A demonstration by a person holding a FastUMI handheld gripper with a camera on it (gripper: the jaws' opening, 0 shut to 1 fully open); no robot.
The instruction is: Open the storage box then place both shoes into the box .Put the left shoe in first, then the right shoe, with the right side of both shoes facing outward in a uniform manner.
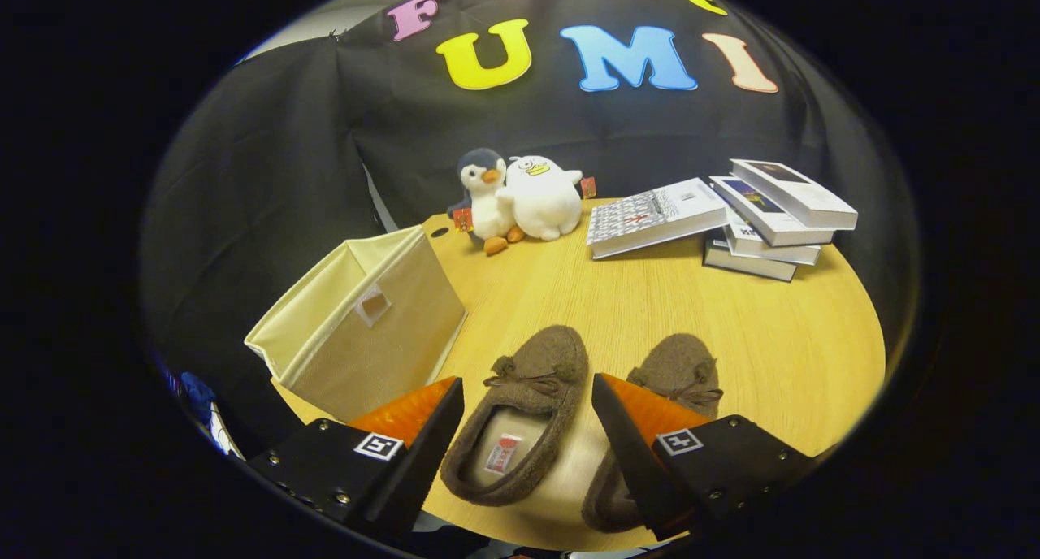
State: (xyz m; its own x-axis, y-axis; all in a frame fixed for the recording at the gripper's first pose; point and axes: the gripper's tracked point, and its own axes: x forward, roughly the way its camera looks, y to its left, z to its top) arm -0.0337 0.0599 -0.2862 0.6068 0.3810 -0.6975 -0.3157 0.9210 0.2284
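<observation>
Two brown fuzzy slippers lie side by side on the round wooden table [731,331], toes pointing away from me. The left shoe [520,417] sits between my fingers, its opening and a small tag inside showing. The right shoe [674,380] lies partly under my right finger [630,429]. My gripper [528,400] hovers above them, open, its fingers spread on either side of the left shoe and not touching it. A cream fabric storage box [366,323] stands to the left of the shoes, upright, with its top open.
A penguin plush [486,201] and a white duck plush [543,197] sit at the far side of the table. A stack of books [772,214] and one leaning book [654,216] lie at the far right. Bare tabletop lies between shoes and books.
</observation>
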